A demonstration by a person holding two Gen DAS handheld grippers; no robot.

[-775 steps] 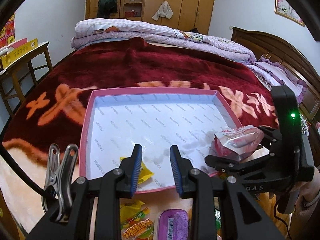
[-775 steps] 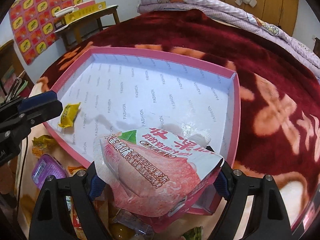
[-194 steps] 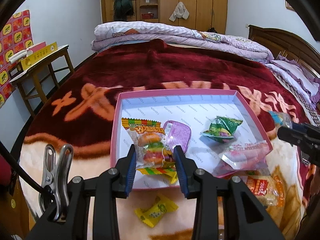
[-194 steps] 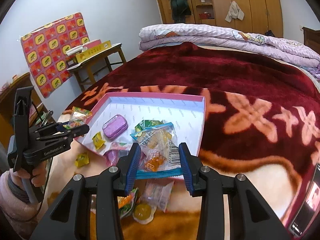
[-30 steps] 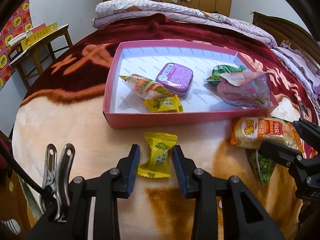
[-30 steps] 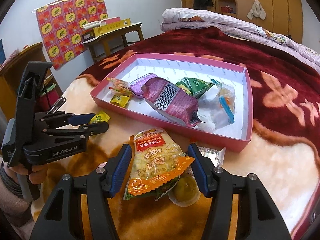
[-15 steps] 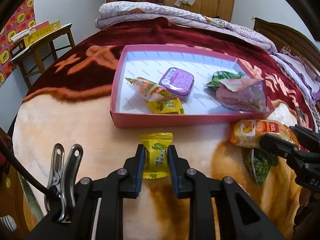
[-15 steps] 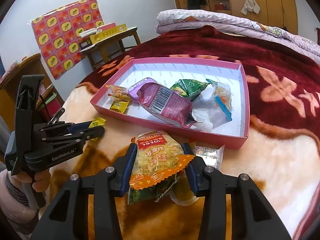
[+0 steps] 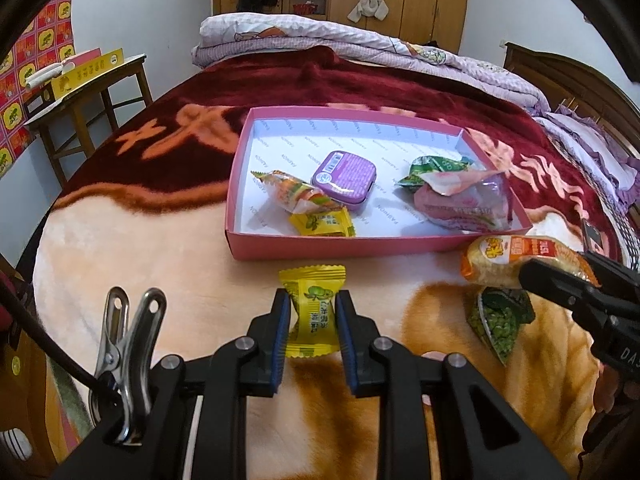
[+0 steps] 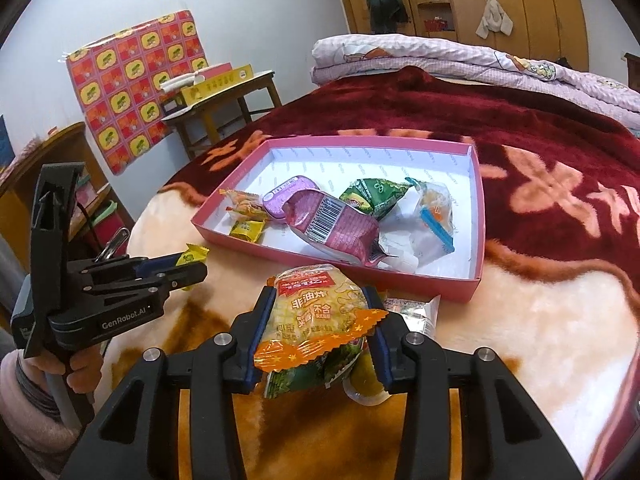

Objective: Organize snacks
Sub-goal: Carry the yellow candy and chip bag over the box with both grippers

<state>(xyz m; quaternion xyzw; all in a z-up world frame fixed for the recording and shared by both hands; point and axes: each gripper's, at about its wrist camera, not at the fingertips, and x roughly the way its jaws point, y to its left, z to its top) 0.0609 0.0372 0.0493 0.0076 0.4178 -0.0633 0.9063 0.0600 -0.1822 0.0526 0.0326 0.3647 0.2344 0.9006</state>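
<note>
My left gripper (image 9: pixel 310 302) is shut on a yellow wrapped candy (image 9: pixel 313 280), held just in front of the pink box (image 9: pixel 360 246) on the blanket. My right gripper (image 10: pixel 319 296) has its jaws closing, and the pads press on an orange snack packet (image 10: pixel 316 312) between them, near the box's front right corner. In the box (image 10: pixel 320 258) lie a purple tin (image 9: pixel 344 178), a gummy packet (image 9: pixel 292 194), another yellow candy (image 9: pixel 322 222), a green packet (image 9: pixel 436 168) and a pink pouch (image 9: pixel 464 200). The left gripper (image 10: pixel 196 264) also shows in the right wrist view, in a person's hand.
Under the orange packet lie a green pea packet (image 9: pixel 500 320), a jelly cup (image 10: pixel 364 384) and a silver sachet (image 10: pixel 416 314). A wooden side table (image 9: pixel 80 92) stands left of the bed. A folded quilt (image 9: pixel 360 40) lies at the far end.
Both grippers' jaws have closed: the left onto the yellow candy, the right onto the orange packet. Neither hand has shifted much.
</note>
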